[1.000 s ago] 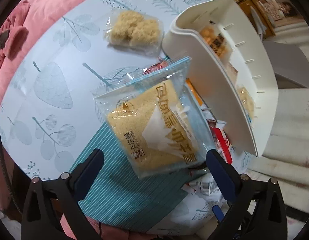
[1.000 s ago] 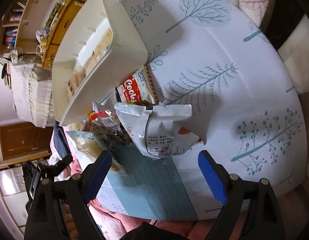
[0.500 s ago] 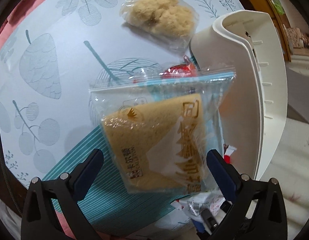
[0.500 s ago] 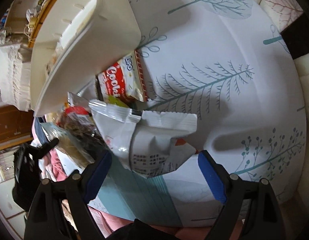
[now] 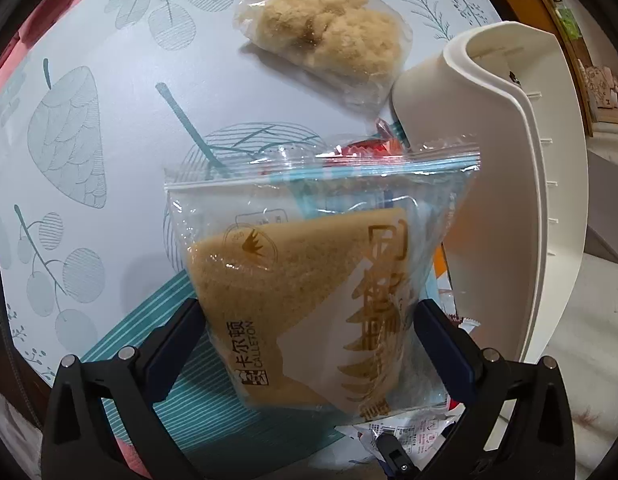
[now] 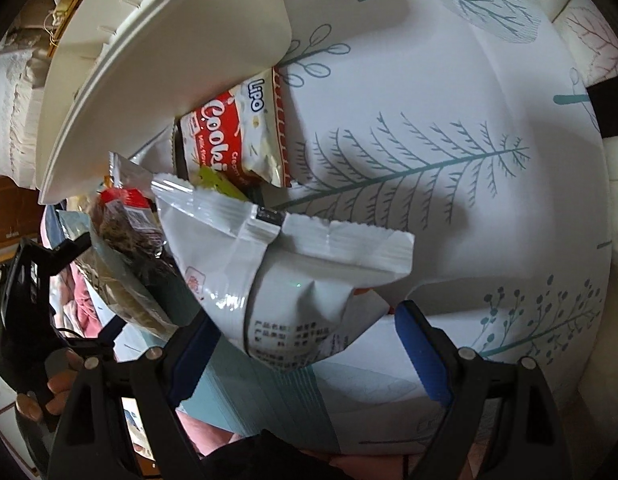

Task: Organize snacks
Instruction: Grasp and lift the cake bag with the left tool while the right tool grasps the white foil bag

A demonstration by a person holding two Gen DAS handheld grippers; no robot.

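Our left gripper (image 5: 309,340) fingers straddle the clear cake bag (image 5: 309,280); right gripper (image 6: 301,344) fingers are closing around the white pouch (image 6: 293,288).

We count two grippers (image 5: 309,344) (image 6: 305,352), one white organizer bin (image 5: 549,200), one clear-wrapped cake slice (image 5: 309,300), one bag of pork-floss pastries (image 5: 329,40), one white snack pouch (image 6: 293,280), one Lipo cookie pack (image 6: 237,132).

Each black hand-held gripper (image 5: 309,344) has 2 blue-padded fingers (image 6: 421,344) and silver screws.
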